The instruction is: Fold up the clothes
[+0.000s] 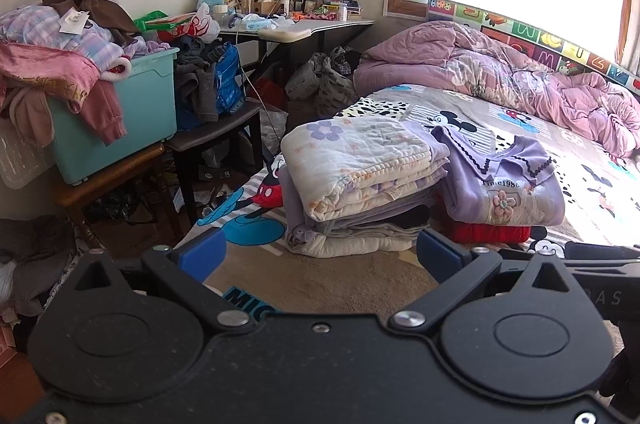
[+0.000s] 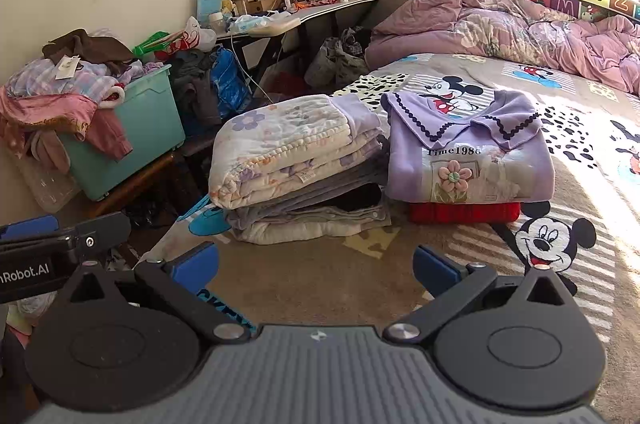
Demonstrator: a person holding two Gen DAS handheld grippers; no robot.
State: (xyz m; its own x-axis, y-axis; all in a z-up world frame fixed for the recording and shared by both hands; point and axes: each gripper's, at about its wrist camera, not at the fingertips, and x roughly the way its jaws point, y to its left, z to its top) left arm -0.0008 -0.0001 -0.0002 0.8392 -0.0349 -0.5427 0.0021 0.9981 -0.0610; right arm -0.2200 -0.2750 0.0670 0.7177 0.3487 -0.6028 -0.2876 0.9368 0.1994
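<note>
Two stacks of folded clothes sit on the Mickey Mouse bedspread (image 1: pixel 592 208) (image 2: pixel 580 152). The left stack (image 1: pixel 360 180) (image 2: pixel 296 160) has a floral quilted piece on top. The right stack has a folded purple shirt (image 1: pixel 504 184) (image 2: pixel 468 156) over a red garment (image 1: pixel 488 233) (image 2: pixel 464 212). My left gripper (image 1: pixel 320 254) is open and empty, just in front of the stacks. My right gripper (image 2: pixel 316 266) is open and empty, also in front of them. A teal bin (image 1: pixel 120 128) (image 2: pixel 132 140) heaped with unfolded clothes stands to the left.
A rumpled pink duvet (image 1: pixel 500 68) (image 2: pixel 520 24) lies at the far side of the bed. A cluttered desk (image 1: pixel 304 22) (image 2: pixel 304 10), a dark chair (image 1: pixel 216 136) with clothes and bags, and floor clutter fill the left. The left gripper's body shows at the right wrist view's left edge (image 2: pixel 48 248).
</note>
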